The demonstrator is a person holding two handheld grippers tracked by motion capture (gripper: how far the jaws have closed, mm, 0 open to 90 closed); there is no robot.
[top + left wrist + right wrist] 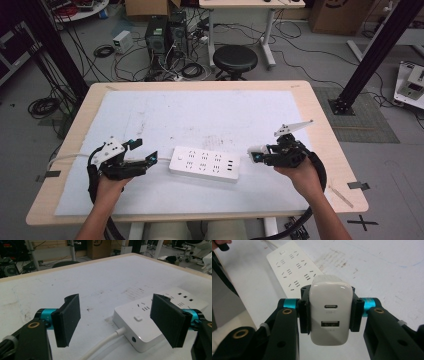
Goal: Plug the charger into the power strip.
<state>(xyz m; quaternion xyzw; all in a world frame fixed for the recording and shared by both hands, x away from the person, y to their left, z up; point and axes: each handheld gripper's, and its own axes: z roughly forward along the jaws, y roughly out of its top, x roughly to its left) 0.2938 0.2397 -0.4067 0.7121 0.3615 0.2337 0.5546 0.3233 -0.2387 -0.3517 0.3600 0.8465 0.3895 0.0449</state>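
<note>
The step in hand looks like plugging a charger into a power strip, with the plug not yet seated. At the left of the high view, the left gripper (146, 161) sits low over the counter (315, 107) with its fingers (68, 317) released and spread, nothing between them; its own view shows them straddling the cable end of the power strip (204, 163), where the white cord (105, 342) comes out. They seem to stand just clear of the strip's sides, though the angle makes that hard to judge. The strip lies flat near the counter's front edge, between the two hands.

To the right, the right gripper (256, 156) has its fingers clenched on a white USB charger (330, 311), held by its two flanks with the port face towards the camera. It hovers just beside the strip's right end, apart from it.

The next move probably calls for the left fingers to close on the strip and steady it, then for the charger to be turned prongs-down, lined up over a socket and pressed in.

The counter is pale wood under a scuffed white sheet (150, 107). Beyond it stand a black stool (235, 59), computer towers (165, 35) amid loose cables on a grey floor, and cardboard boxes.
</note>
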